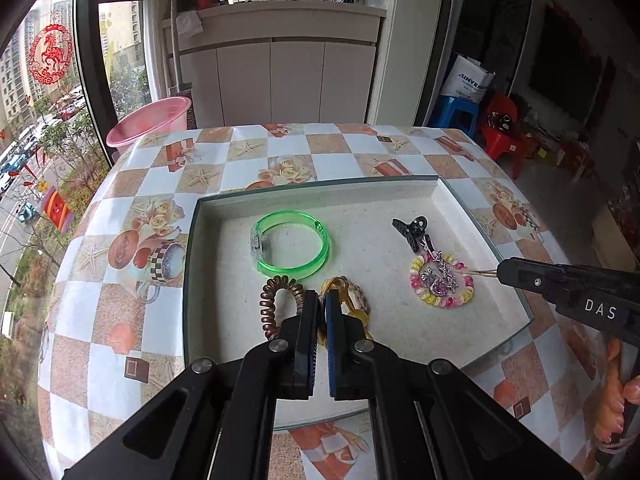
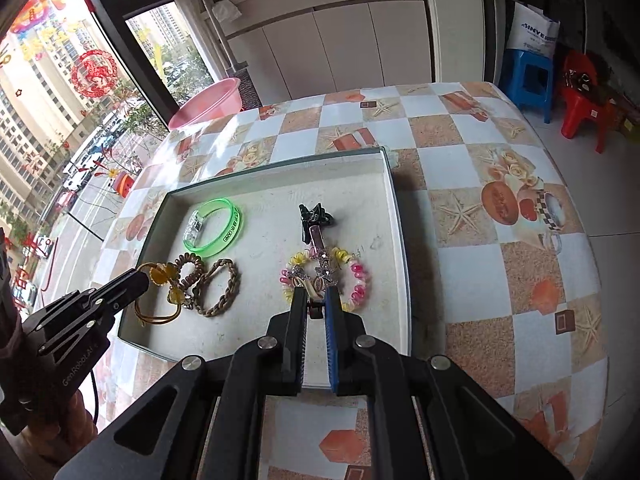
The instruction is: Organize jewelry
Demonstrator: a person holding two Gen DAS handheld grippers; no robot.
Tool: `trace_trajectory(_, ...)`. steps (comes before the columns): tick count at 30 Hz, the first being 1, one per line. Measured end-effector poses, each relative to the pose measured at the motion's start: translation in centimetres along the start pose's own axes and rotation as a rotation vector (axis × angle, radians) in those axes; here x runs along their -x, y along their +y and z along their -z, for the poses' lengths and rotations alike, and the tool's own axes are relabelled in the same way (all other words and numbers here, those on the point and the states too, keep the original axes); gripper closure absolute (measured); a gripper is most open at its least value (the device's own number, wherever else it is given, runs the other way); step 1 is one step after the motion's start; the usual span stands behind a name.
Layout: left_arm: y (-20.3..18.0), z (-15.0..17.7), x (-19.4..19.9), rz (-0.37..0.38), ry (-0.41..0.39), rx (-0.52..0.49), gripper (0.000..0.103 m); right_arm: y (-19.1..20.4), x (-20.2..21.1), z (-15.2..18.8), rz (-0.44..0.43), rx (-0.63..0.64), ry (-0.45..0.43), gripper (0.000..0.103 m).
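Note:
A shallow white tray (image 1: 436, 188) on the table holds jewelry: a green bangle (image 1: 292, 244), a brown spiral hair tie (image 1: 272, 304), a yellow flower hair tie (image 2: 168, 280), a braided bracelet (image 2: 220, 288), a black claw clip (image 1: 410, 230) and a pink-yellow coil tie (image 2: 352, 280) with a sparkly hair clip (image 2: 316, 270) on it. My left gripper (image 1: 322, 300) is shut, its tips over the yellow hair tie (image 1: 348, 304). My right gripper (image 2: 316, 300) is nearly closed around the end of the sparkly hair clip.
The table has a checkered starfish-print cloth (image 1: 280, 148). A pink basin (image 1: 148, 122) sits beyond the far left edge by the window. White cabinets (image 1: 276, 76) stand behind. Blue and red stools (image 2: 528, 80) are at the right.

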State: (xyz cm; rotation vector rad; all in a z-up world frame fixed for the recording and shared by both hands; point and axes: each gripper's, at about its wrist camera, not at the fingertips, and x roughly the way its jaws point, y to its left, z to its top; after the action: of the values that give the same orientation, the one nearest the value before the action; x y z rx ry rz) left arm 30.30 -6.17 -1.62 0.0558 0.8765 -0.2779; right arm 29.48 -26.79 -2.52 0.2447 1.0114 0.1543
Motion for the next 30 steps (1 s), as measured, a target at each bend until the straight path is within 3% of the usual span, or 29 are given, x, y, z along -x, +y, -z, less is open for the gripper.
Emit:
trace_trajectory(8, -0.3, 1.3, -3.2, -0.062, 0.038, -0.015, 0.087, -0.3, -3.1, 0.6, 0.019, 0.009, 0.034, 0.094)
trace_trajectory(16, -1.3, 1.7, -3.5, -0.111, 0.02, -0.067, 0.087, -0.1, -4.5, 1.5, 0.027, 0.016, 0.088, 0.094)
trace_trajectory(23, -1.2, 2.1, -4.0, -0.114, 0.059, -0.053, 0.086, -0.1, -5.0, 1.6, 0.033, 0.017, 0.115, 0.093)
trace_trajectory(30, -1.1, 1.8, -3.1, -0.112, 0.041, -0.03, 0.086, -0.1, -4.6, 1.4, 0.019, 0.011, 0.12, 0.093)
